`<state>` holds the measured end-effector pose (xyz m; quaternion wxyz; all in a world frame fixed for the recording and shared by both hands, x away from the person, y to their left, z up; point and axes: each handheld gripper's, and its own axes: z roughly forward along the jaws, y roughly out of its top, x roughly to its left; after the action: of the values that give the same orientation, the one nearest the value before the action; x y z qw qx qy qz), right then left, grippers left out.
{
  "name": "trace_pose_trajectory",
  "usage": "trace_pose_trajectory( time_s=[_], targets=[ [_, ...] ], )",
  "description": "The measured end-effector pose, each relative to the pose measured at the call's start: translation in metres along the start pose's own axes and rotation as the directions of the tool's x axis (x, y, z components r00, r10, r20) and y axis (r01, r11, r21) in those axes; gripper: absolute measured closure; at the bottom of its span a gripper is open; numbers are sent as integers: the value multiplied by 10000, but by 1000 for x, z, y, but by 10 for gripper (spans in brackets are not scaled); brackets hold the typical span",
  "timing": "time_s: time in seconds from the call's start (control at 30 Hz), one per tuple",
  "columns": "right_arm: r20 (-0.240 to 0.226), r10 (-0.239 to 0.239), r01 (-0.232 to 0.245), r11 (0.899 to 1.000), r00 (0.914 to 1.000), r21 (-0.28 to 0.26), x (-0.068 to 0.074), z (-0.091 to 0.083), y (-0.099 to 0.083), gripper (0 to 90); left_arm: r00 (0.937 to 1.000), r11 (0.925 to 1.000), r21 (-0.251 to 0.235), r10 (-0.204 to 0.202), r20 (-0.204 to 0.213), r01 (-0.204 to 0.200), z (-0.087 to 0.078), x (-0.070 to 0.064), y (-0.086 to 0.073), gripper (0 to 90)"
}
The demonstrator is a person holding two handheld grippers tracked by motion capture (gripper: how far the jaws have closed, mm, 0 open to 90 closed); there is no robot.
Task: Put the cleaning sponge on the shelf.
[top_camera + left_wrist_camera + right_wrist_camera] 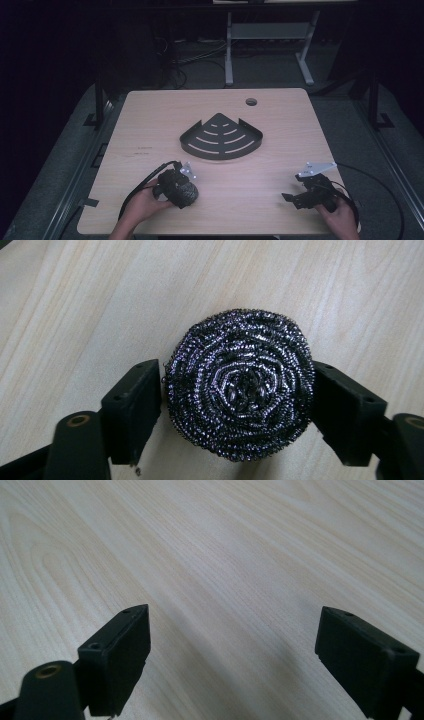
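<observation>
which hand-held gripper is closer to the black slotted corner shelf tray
Left. The left hand-held gripper, shut on a round steel wool scourer, sits just below the black slotted corner shelf tray's left front. The right hand-held gripper, open, lies farther off toward the table's right front corner.

The table [150, 130] is pale wood-grain laminate, smooth and matt, with fine streaks. The steel-wool scourer [240, 385] is coiled metal wire, rough and glinting with a dark sheen. The corner shelf [221, 137] near the table's middle looks like dark, matt-coated sheet metal. The left gripper [235, 405] and right gripper [232, 660] have matt black plastic jaws.
</observation>
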<state>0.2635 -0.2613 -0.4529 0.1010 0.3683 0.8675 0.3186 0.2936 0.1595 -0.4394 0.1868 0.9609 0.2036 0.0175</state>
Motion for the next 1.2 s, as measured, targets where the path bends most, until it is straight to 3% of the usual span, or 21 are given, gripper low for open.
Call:
trace_pose_trajectory(
  time_s=[0.33,0.97,1.2],
  targets=[
    [-4,-31,31,10000,10000,-4,0,0,1,142,10000,9999,-55,94,-16,-94,-2,0,1,327],
    [-86,-57,58,9999,9999,99,1,4,2,142,9994,9984,-545,-122,321,139,-14,11,14,330],
    [-132,5,-3,10000,9999,86,1,5,2,142,9994,9988,-486,-13,342,29,-18,17,23,330]
  ],
)
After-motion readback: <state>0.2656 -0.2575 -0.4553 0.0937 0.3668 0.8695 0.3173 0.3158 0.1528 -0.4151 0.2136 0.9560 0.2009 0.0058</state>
